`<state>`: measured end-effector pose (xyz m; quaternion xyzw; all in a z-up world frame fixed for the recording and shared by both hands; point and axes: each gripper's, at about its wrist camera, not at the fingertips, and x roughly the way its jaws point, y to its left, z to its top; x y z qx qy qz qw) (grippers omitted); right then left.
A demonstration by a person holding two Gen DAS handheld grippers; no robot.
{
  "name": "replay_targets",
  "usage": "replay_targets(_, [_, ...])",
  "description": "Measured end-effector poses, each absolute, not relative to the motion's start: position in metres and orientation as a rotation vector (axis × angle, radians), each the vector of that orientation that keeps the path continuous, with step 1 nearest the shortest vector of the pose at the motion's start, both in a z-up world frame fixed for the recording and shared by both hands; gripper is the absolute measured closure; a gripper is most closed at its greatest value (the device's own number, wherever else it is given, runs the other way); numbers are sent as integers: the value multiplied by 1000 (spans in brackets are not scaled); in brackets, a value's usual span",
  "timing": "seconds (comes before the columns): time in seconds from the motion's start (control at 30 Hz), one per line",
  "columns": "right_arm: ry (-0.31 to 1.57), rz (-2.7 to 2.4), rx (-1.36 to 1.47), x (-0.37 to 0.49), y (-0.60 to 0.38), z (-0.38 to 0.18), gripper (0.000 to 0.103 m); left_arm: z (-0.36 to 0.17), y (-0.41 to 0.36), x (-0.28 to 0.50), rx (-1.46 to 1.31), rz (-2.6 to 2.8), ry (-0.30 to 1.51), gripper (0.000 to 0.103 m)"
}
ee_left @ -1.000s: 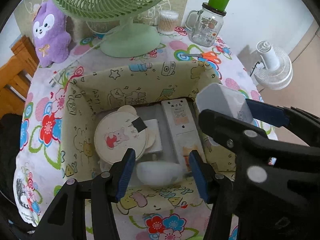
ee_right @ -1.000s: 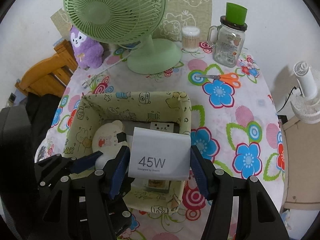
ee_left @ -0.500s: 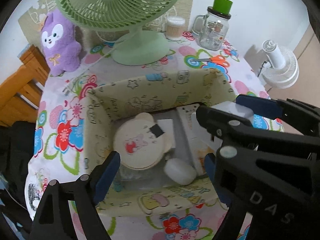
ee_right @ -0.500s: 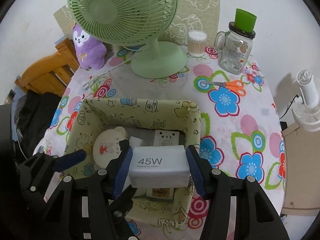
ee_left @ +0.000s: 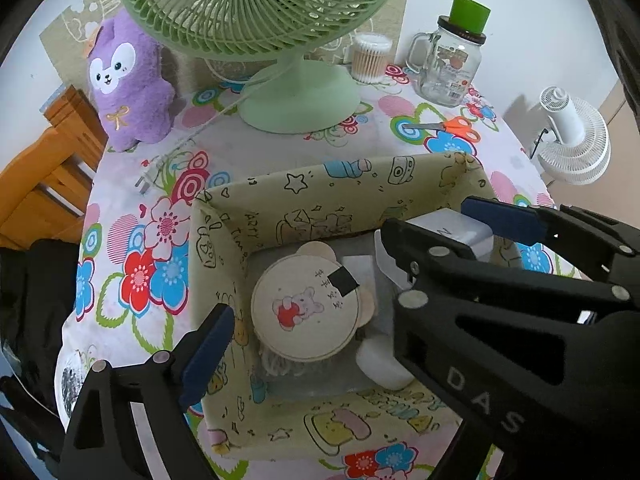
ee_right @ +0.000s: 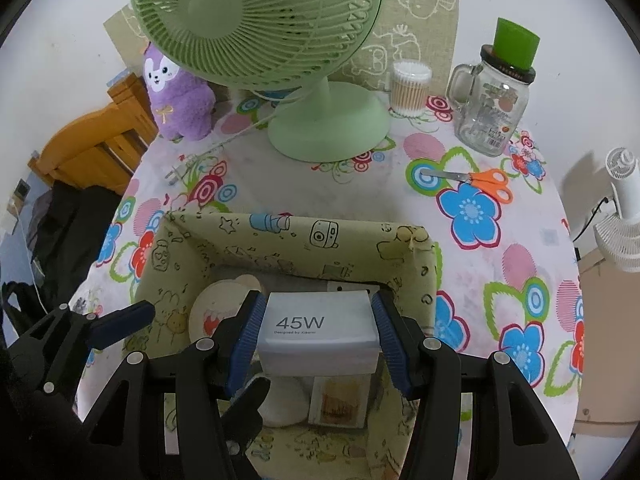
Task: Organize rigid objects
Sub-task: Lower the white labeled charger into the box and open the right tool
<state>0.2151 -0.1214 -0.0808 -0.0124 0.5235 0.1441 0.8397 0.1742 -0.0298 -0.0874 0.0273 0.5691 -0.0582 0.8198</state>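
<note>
One white box [ee_right: 318, 334] marked "45W" is clamped between the two blue-padded fingers of the right claw [ee_right: 318, 336] and is held inside the top of one fabric bin [ee_right: 280, 236], over its right half, above the things lying on the bin floor. The left claw [ee_left: 304, 344] is spread wide and holds nothing; only its left finger [ee_left: 208, 354] is seen clearly, lying over the bin's left wall, while its right finger is hidden behind the right claw's black frame in the left wrist view. Inside the bin one round bear-shaped disc [ee_left: 306, 312] with a small black square on it is seen, along with one white rounded lump [ee_left: 380, 366] near the front wall and one flat white card [ee_left: 358, 270] behind the disc. On the flowered desk [ee_right: 280, 168] are counted one green fan [ee_right: 256, 28], one purple plush toy [ee_right: 176, 96], one jar of cotton swabs [ee_right: 410, 88], one glass mug-jar with a green cap [ee_right: 494, 108], one pair of orange-handled scissors [ee_right: 476, 180] and one white plug [ee_left: 146, 182] on a cord. One small white fan [ee_left: 572, 140] stands beyond the desk's right edge, and one wooden chair [ee_left: 44, 184] stands at its left. The box's printed face is shown only by the right wrist view, as is a flat item with an orange label [ee_right: 340, 402] beneath the box; the disc's full picture and the bin's front wall with its cartoon prints are shown only by the left wrist view, where just a corner of the box is seen.
</note>
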Motion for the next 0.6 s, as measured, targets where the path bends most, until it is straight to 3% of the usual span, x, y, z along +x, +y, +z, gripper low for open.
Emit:
replay_targets(0.2, [1107, 309, -19, 222, -122, -86, 44, -93, -29, 182, 49, -123, 1233, 8])
replay_targets(0.5, [1123, 293, -29, 216, -129, -82, 24, -92, -32, 179, 80, -127, 1240, 7])
replay_targets(0.6, [1138, 299, -19, 208, -131, -82, 24, -89, -33, 175, 90, -128, 1232, 6])
